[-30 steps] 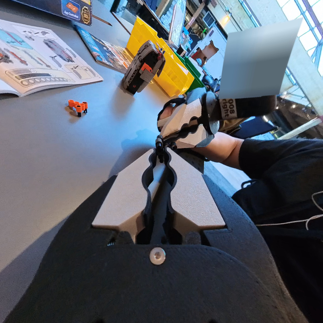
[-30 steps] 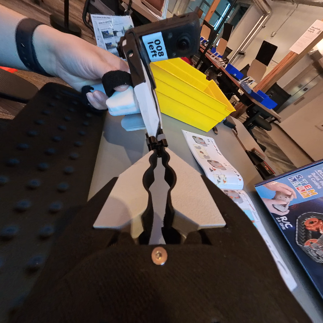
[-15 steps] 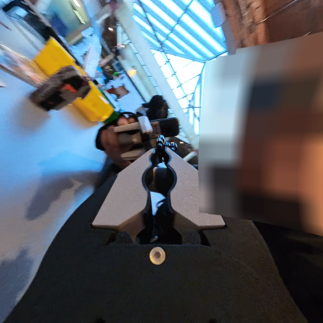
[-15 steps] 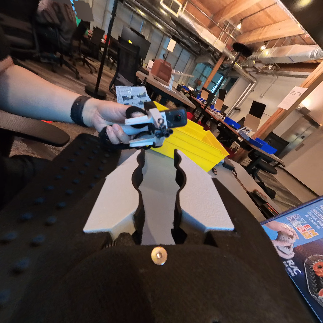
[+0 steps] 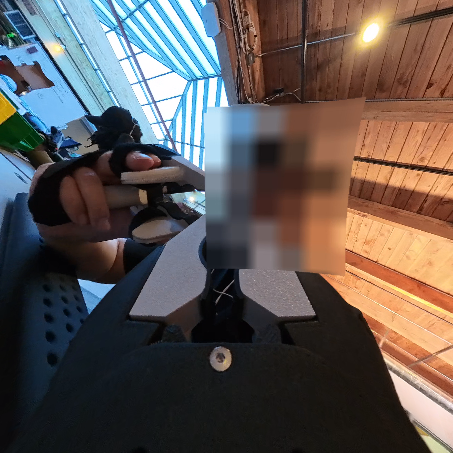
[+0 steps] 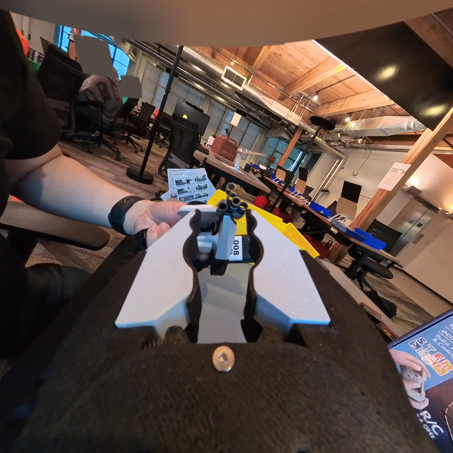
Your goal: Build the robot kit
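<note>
A yellow bin [image 6: 289, 230] sits on the grey tabletop [image 6: 343, 277] toward its far edge, a printed sheet of pictures [image 6: 188, 185] standing just behind it. A blue toy box [image 6: 424, 362] lies at the tabletop's right edge. Beyond are office chairs [image 6: 181, 149], a black pole stand [image 6: 152, 137] and long desks bearing blue trays [image 6: 370, 239]. Overhead: a wooden plank ceiling [image 5: 392, 152], a ceiling lamp [image 5: 370, 31], a skylight [image 5: 169, 51].

Matt grainy gripper fingers [image 6: 166, 264], prob. plastic; wood plank ceiling [image 5: 367, 61]; glossy cardboard box [image 6: 426, 362].

grey table [image 6: 343, 277], yellow bin [image 6: 277, 226] and blue box [image 6: 426, 362] on it
</note>
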`<state>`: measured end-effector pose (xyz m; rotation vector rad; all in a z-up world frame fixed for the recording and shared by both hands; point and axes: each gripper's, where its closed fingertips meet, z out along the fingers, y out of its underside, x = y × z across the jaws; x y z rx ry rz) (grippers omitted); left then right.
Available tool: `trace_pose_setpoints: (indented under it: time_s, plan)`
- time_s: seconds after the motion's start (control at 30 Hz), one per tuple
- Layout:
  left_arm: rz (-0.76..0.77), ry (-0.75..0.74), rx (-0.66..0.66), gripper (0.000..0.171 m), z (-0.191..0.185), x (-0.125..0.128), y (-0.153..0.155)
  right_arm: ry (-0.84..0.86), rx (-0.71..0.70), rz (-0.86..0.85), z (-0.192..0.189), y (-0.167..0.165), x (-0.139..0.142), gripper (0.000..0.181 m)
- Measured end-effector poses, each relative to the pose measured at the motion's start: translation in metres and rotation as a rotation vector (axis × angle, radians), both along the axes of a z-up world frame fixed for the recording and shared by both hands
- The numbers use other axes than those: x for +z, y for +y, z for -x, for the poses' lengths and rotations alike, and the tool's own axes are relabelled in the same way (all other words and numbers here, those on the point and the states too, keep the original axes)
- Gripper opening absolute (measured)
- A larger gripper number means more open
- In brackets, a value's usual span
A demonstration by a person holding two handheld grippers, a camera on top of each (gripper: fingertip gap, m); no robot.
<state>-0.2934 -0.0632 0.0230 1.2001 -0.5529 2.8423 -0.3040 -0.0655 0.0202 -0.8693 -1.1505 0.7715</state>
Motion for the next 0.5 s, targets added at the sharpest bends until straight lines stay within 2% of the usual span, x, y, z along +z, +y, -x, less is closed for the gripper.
trace_pose_setpoints:
  time_s: [0.03,0.2,0.23,0.4,0.5]
  plan:
    - [0.008,-0.011,-0.011,0.001,-0.002,0.001,-0.001,-0.004,-0.004,0.003,-0.001,0.001,-0.001,0.034]
    - [0.029,-0.019,-0.041,0.002,-0.009,0.002,-0.004,0.035,0.0,-0.007,-0.009,0.0,0.009,0.028]
    - [0.033,-0.021,-0.05,0.002,-0.009,0.002,-0.006,0.036,0.013,-0.01,-0.01,-0.002,0.01,0.022]
    - [0.054,-0.032,-0.063,0.003,-0.01,0.003,-0.009,0.036,0.04,-0.002,-0.011,-0.005,0.01,0.021]
    - [0.032,-0.032,-0.02,0.003,-0.01,0.003,-0.007,0.046,0.033,0.026,-0.011,-0.003,0.011,0.022]
